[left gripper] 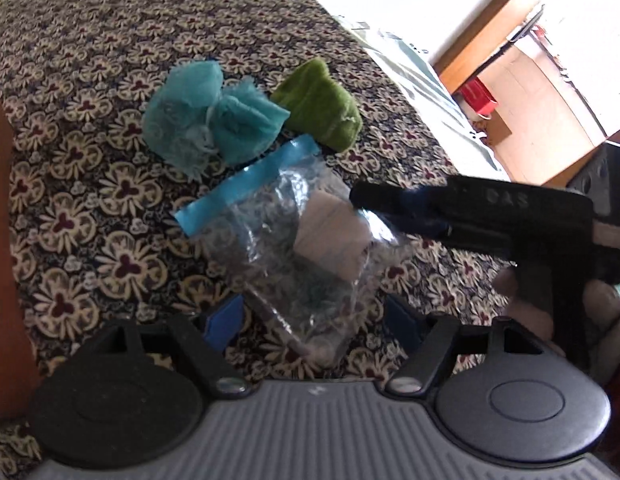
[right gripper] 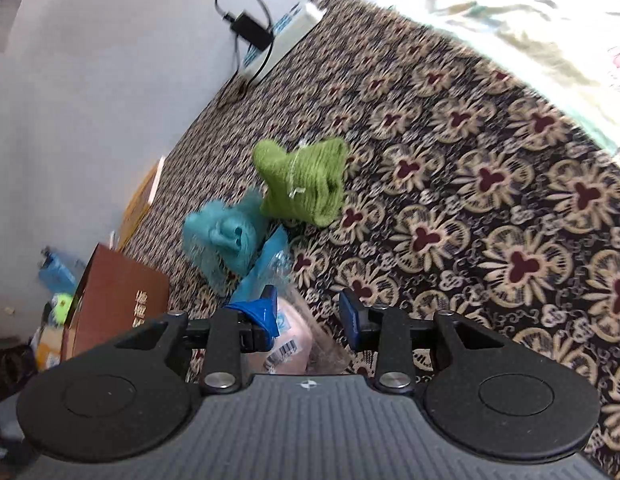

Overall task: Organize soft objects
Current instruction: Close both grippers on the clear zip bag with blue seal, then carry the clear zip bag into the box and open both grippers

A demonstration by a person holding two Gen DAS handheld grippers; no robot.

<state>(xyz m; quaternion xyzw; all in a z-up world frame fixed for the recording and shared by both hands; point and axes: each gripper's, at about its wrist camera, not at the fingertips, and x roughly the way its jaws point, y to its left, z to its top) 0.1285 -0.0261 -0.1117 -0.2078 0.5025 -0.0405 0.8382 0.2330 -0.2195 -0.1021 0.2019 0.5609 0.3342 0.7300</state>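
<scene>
Left wrist view: right gripper (left gripper: 374, 204) comes in from 3 o'clock, fingers pinching the clear bag's (left gripper: 294, 240) edge; bag hangs above the patterned bed (left gripper: 90, 80). Left gripper (left gripper: 310, 320) fingers spread wide either side of the bag's lower end, not pressing. Teal mesh (left gripper: 198, 124) at 11 o'clock, green knit (left gripper: 322, 108) at 12, both loose on the bed.

Risks: slick film may slip from a thin pinch; left fingers closing low could crush contents or foul the right gripper. Brown box (left gripper: 2, 240) crowds 9 o'clock; bed edge drops off at 2. Open room toward 12.
</scene>
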